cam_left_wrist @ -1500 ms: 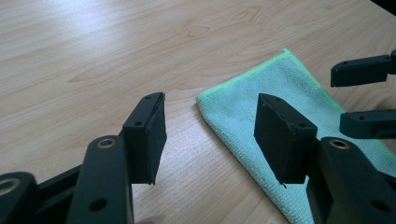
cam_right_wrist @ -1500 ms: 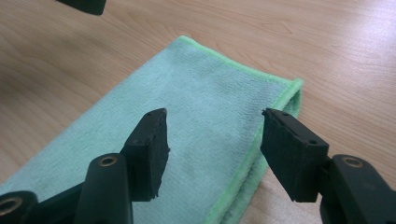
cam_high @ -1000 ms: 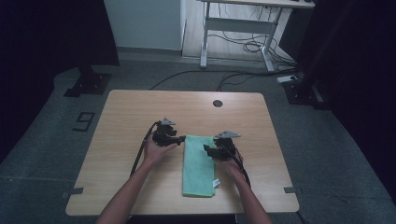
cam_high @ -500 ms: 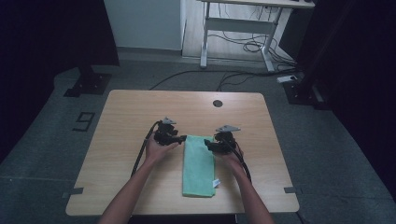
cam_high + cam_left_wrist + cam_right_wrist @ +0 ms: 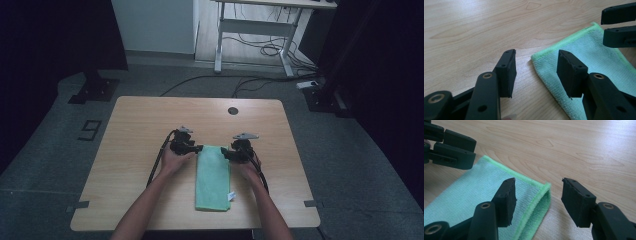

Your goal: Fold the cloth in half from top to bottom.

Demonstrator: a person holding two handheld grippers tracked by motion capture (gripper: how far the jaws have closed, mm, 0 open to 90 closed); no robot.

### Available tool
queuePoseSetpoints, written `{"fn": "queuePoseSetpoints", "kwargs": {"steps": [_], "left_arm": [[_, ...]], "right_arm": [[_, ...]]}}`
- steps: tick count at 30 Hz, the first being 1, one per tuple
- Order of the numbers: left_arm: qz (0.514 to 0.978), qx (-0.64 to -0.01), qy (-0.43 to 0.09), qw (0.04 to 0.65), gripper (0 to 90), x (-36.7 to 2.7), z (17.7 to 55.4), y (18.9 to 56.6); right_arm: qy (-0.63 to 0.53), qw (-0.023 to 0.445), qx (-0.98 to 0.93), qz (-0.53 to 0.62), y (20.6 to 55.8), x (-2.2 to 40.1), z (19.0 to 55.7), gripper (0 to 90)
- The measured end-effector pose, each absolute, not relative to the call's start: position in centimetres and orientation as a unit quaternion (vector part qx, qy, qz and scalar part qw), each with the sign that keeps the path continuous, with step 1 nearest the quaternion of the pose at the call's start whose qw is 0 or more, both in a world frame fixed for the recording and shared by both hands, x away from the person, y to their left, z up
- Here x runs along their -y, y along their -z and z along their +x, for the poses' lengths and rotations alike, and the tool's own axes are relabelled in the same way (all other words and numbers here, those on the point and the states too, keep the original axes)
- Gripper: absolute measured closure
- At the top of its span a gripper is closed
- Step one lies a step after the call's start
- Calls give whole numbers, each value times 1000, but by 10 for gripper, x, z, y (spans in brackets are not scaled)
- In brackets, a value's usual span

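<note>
1. A wooden table (image 5: pixel 130 150) stands on grey floor.
2. A folded green cloth (image 5: pixel 213 177) lies at the table's 6 o'clock side.
3. The left gripper (image 5: pixel 536 72), jaws spread, straddles the cloth's far-left corner.
4. The right gripper (image 5: pixel 537 197), jaws spread, straddles its far-right corner.

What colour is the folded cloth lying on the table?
The cloth is light mint green with a brighter green stitched edge, which shows best in the right gripper view.

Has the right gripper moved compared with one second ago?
Yes. The right gripper moved slightly farther from the person, toward the dark round hole in the table.
</note>
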State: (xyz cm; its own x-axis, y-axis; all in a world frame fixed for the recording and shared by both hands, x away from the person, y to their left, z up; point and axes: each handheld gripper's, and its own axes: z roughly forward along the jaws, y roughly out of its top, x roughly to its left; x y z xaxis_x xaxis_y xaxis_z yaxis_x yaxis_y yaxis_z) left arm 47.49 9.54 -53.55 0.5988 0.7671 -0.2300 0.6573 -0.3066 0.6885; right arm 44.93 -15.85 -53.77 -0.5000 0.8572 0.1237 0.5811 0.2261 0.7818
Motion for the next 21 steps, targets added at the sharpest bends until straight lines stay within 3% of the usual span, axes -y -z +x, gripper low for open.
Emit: {"fn": "queuePoseSetpoints", "kwargs": {"steps": [18, 21], "left_arm": [[811, -439, -74, 379, 559, -92, 476, 541], [812, -437, -73, 380, 571, -91, 476, 541]], "right_arm": [[-367, 175, -775, 484, 547, 153, 464, 468], [-367, 177, -777, 480, 547, 153, 463, 535]]}}
